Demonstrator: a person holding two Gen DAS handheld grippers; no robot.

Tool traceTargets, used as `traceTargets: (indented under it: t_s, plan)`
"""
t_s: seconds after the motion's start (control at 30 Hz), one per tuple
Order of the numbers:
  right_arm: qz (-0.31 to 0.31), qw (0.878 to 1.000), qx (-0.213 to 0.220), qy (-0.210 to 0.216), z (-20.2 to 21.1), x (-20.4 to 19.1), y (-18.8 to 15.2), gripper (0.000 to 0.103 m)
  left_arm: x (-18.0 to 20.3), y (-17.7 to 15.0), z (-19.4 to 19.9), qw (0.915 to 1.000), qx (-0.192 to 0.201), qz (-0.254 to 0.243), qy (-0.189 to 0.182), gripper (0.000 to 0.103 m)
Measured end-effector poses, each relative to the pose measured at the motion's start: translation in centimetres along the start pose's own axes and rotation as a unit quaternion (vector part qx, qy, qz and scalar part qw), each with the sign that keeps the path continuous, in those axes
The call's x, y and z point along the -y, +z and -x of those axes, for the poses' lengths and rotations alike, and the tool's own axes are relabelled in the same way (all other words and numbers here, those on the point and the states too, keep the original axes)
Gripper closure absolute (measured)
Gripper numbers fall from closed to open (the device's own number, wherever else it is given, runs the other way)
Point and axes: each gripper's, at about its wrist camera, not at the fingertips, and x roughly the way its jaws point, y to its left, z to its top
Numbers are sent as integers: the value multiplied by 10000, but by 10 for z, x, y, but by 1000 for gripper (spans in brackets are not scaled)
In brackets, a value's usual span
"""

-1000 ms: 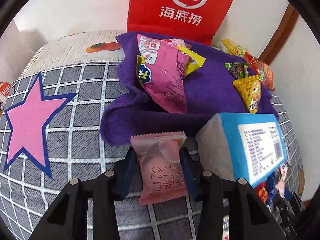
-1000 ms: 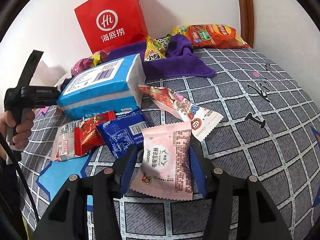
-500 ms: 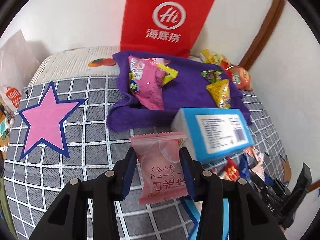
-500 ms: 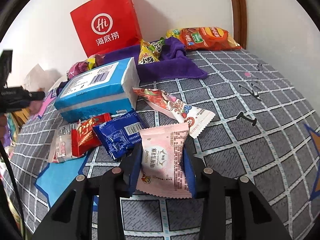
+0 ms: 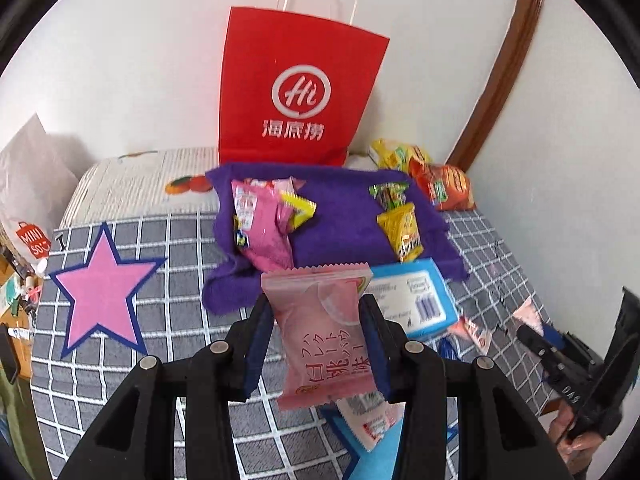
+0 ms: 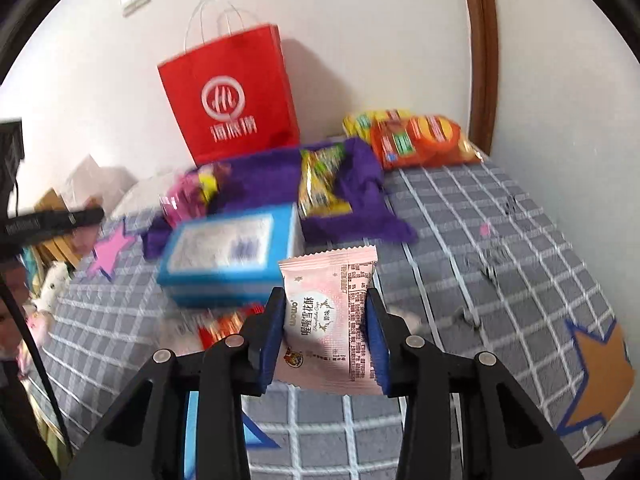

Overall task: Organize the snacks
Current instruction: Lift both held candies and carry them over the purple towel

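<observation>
A pink snack packet (image 5: 326, 334) is gripped between the blue pads of the left gripper (image 5: 320, 344), low in the centre of the left wrist view, and is held clear of the grey checked bed cover (image 5: 168, 248). In the right wrist view a second packet, a pale pink wrapper (image 6: 330, 320), is pinched by the right gripper (image 6: 326, 340) at lower centre; the jaws have just been closing and are now pressed against the sides of the wrapper.

A red paper bag (image 5: 298, 88) is stood upright against the white wall at upper centre. In front of it a purple towel (image 5: 344, 236) is spread, with a pink bag (image 5: 260, 224) on its left part and a yellow packet (image 5: 402, 232) on its right part. A blue box (image 5: 416, 300) is seen just below the towel, right of centre. An orange bag (image 6: 420, 140) is laid at the right end of the towel, near the brown door frame (image 6: 480, 52). Small loose packets (image 6: 224, 326), probably red ones though they are blurred, are seen below the blue box. A pink star (image 5: 102, 292) is printed on the cover at left.
</observation>
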Motion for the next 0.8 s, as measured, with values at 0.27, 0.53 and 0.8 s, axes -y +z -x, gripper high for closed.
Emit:
traceTargets:
  t_s: [0.27, 0.53, 0.8]
  plan:
    - [-3, 9998, 175, 45, -9, -14, 76, 64, 2, 29, -11, 9999, 113, -29, 91, 61]
    - [-4, 9996, 214, 170, -41, -26, 131, 64, -8, 67, -24, 9993, 257, -65, 245, 61]
    - [7, 9994, 126, 335, -82, -32, 155, 64, -14, 95, -47, 9964, 339, -120, 768, 61]
